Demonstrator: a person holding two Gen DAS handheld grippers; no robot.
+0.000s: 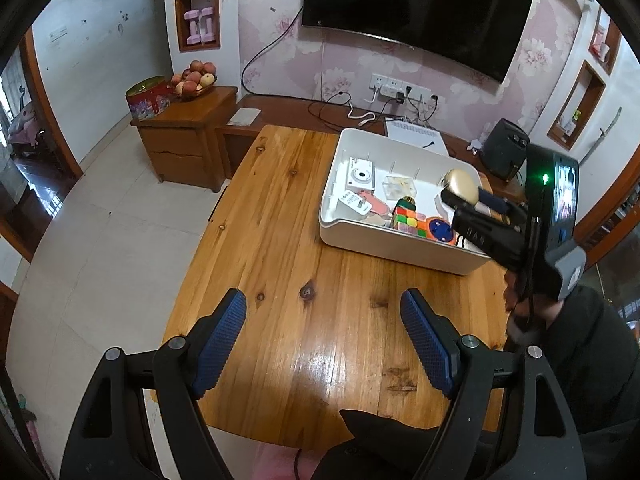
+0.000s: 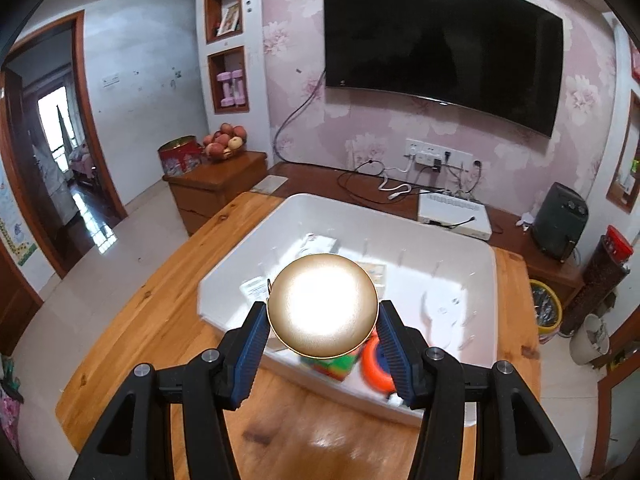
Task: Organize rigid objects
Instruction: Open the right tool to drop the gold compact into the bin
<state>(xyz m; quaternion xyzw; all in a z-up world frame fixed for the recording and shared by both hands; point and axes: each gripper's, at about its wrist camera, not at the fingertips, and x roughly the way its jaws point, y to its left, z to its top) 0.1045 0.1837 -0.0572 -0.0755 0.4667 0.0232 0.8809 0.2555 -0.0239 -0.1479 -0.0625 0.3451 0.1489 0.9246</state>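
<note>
The left gripper (image 1: 322,338) hung over the near part of the wooden table (image 1: 280,248), its blue-padded fingers (image 1: 218,344) spread wide with nothing between them. Only its own view showed the bare stretch of tabletop beneath it and the whole layout beyond.

The right gripper (image 2: 322,334) was closed on a round gold object (image 2: 322,306), one pad pressing each side. In the right wrist view the gold disc faced the camera, glared white at its centre and hid much of what lay behind it. The left wrist view gave the side angle instead: the same gold object (image 1: 462,186) was held in the air above the near right corner of the white bin (image 1: 400,248), with the right gripper (image 1: 460,196) reaching in from the right.

Inside the bin, the left view made out a colourful puzzle cube (image 1: 408,218), an orange and blue round item (image 1: 440,232), a white camera (image 1: 360,176), a clear little box (image 1: 398,188) and a tagged pink item (image 1: 370,204). The right view showed only blurred slices of the cube (image 2: 330,364) and the orange item (image 2: 374,356) under the disc.

Farther back, a television (image 2: 440,48) hung on the floral wall, and a fruit basket (image 2: 224,142) stood on a side cabinet.
</note>
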